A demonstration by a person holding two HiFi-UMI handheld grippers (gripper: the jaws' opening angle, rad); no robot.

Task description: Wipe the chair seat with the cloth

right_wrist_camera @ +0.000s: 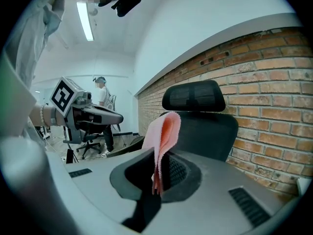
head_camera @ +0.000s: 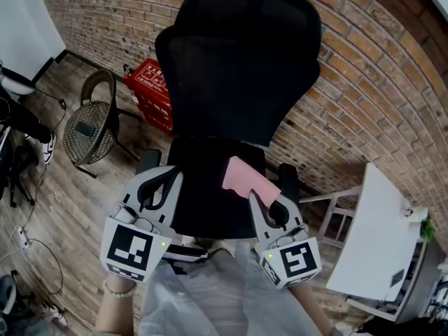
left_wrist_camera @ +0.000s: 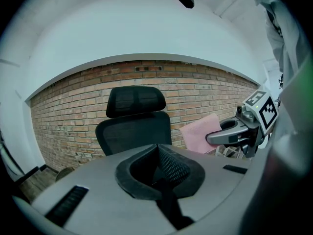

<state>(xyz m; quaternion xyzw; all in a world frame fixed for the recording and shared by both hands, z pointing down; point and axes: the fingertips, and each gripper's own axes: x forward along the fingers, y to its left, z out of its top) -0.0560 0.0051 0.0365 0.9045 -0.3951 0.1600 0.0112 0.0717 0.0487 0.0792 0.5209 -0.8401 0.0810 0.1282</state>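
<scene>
The right tool (head_camera: 256, 196) pinches just an edge of the pink cloth (head_camera: 245, 176) above the chair seat (head_camera: 203, 194), near its front right edge. Wiping drag could tug it free. The left tool (head_camera: 166, 177) is closed and empty.

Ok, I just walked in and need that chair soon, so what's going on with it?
A person stands over the black office chair with a gripper in each hand. The right claw is shut on a pink cloth, held up in front of the backrest and above the chair seat. The left claw is shut with nothing in it, off to the side of the cloth. The cloth does not appear to rest on the seat, so wiping looks not yet begun.
</scene>
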